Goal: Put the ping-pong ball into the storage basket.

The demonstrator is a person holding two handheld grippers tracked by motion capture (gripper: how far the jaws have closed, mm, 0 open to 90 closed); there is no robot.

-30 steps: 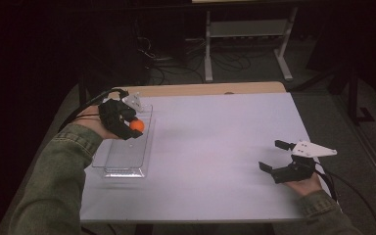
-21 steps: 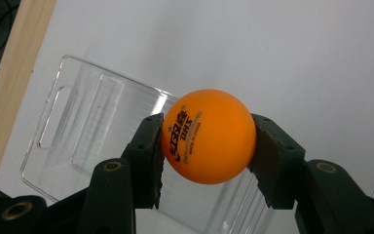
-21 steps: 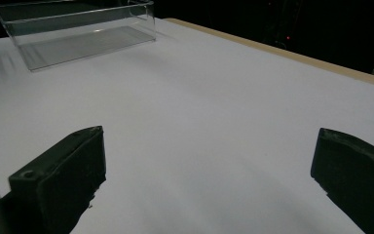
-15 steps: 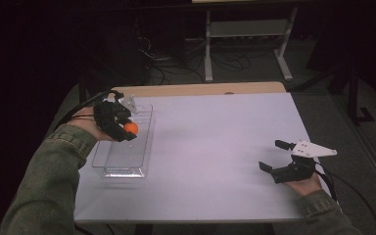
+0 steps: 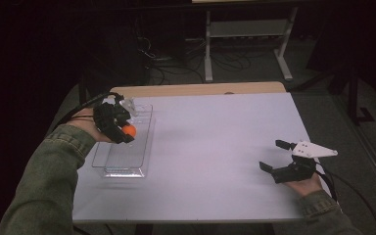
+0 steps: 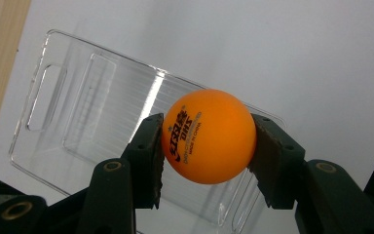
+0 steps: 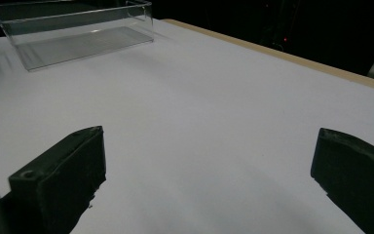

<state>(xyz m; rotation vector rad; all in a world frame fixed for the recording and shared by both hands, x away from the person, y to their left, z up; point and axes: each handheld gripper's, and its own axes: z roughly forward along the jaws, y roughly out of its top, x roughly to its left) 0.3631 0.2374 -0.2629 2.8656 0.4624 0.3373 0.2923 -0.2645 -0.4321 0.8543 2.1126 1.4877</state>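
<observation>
My left gripper (image 5: 127, 131) is shut on an orange table-tennis ball (image 6: 208, 135), both pads pressed to its sides. It hangs over the clear plastic tray (image 5: 121, 164) at the table's left; in the left gripper view the ball hovers above the tray's far half (image 6: 87, 102). The tray looks empty. Near the table's right front, my right gripper (image 5: 273, 155) rests low with its jaws wide apart and nothing between them; its fingers (image 7: 68, 165) frame bare white tabletop, and the tray (image 7: 78, 29) stands far off.
The white tabletop (image 5: 215, 147) has a wooden strip (image 5: 196, 89) along its far edge. Behind the table stand a metal frame (image 5: 247, 44) and loose cables on a dark floor. A green sleeve (image 5: 54, 186) comes in at the lower left.
The left hand with the ball has shifted very slightly over the tray. The right gripper has kept still.
</observation>
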